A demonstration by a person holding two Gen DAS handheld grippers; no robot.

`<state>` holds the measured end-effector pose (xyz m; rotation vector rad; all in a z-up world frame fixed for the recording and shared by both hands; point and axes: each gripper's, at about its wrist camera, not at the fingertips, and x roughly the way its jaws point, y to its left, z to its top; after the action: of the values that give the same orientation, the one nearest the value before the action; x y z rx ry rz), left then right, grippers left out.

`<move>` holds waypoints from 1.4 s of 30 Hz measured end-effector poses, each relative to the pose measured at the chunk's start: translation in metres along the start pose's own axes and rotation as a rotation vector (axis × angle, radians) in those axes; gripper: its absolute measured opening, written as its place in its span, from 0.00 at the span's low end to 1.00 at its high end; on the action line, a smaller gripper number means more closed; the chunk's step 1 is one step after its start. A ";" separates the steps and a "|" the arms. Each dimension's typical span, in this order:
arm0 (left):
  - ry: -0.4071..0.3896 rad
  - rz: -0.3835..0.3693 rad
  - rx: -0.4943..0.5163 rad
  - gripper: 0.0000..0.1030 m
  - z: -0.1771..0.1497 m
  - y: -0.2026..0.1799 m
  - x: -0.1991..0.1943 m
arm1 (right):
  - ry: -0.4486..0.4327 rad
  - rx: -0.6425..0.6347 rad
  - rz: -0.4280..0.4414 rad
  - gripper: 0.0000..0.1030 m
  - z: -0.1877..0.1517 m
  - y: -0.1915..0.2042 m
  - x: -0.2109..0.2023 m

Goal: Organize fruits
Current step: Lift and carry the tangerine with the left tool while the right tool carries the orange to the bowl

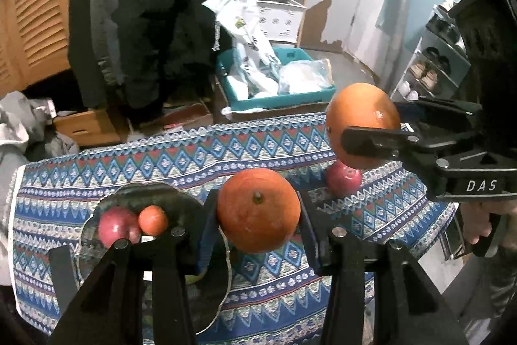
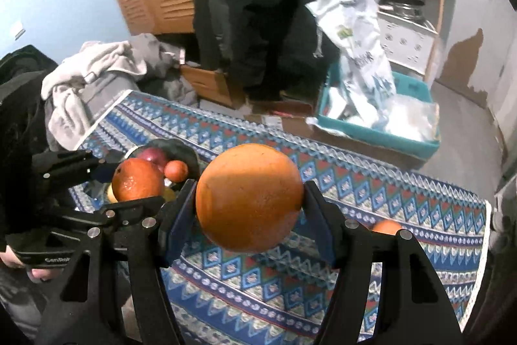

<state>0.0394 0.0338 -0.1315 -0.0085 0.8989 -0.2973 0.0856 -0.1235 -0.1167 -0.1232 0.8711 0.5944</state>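
Left claw [image 1: 258, 209] and right claw [image 2: 250, 199] each clamped on fruit.

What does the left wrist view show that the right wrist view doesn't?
Left wrist only: a red apple on the cloth beneath the right gripper, and a shoe rack. Right wrist only: an orange fruit behind its own finger, and a grey clothes pile. Both: each gripper shut on an orange, the left gripper, the dark bowl of fruit, the patterned cloth.

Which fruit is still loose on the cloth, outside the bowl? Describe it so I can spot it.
On the patterned tablecloth, look away from the dark bowl toward the right gripper. Directly below its orange sits a red apple, the only red fruit outside the bowl.
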 end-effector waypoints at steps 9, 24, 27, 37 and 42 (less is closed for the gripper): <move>0.009 0.022 -0.083 0.45 -0.022 0.037 -0.011 | 0.018 -0.026 0.054 0.63 0.014 0.031 0.020; 0.115 0.103 -0.207 0.45 -0.072 0.093 0.008 | 0.112 -0.054 0.129 0.63 0.023 0.077 0.079; 0.140 0.119 -0.207 0.45 -0.079 0.098 0.016 | 0.135 -0.056 0.137 0.63 0.022 0.084 0.093; 0.221 0.124 -0.239 0.46 -0.099 0.111 0.037 | 0.200 -0.067 0.145 0.63 0.015 0.094 0.129; 0.243 0.120 -0.249 0.46 -0.103 0.114 0.043 | 0.235 -0.078 0.141 0.63 0.010 0.099 0.147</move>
<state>0.0133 0.1442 -0.2441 -0.1509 1.1692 -0.0735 0.1120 0.0269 -0.2070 -0.2063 1.0911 0.7565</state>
